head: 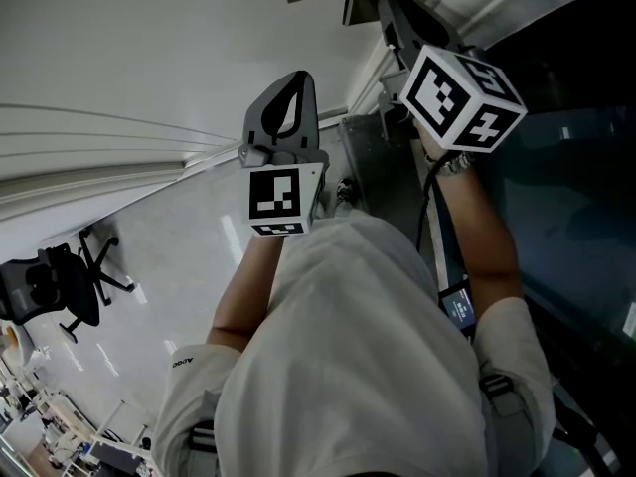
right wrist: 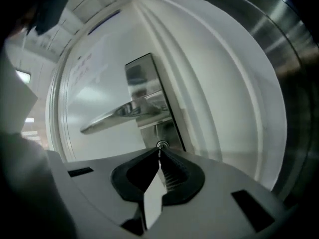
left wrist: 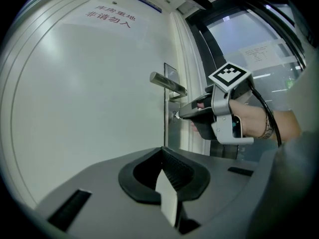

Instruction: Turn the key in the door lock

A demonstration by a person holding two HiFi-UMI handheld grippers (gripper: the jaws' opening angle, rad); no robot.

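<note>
A small key (right wrist: 160, 146) sits in the lock cylinder below the silver lever handle (right wrist: 117, 114) on a steel lock plate (right wrist: 144, 81) of the white door (left wrist: 89, 93). My right gripper (right wrist: 159, 151) is shut, its tips pinching the key. In the left gripper view the right gripper (left wrist: 178, 116) reaches level to the key (left wrist: 175, 115) under the handle (left wrist: 167, 82). My left gripper (left wrist: 162, 151) hangs back from the door, shut on nothing. In the head view its fingers (head: 291, 92) point at the door, and the right gripper's marker cube (head: 462, 97) is to their right.
A dark glass panel (left wrist: 249, 54) stands right of the door frame. A printed notice (left wrist: 109, 14) is stuck high on the door. An office chair (head: 75, 286) and desks stand on the pale floor far to the left, behind the person.
</note>
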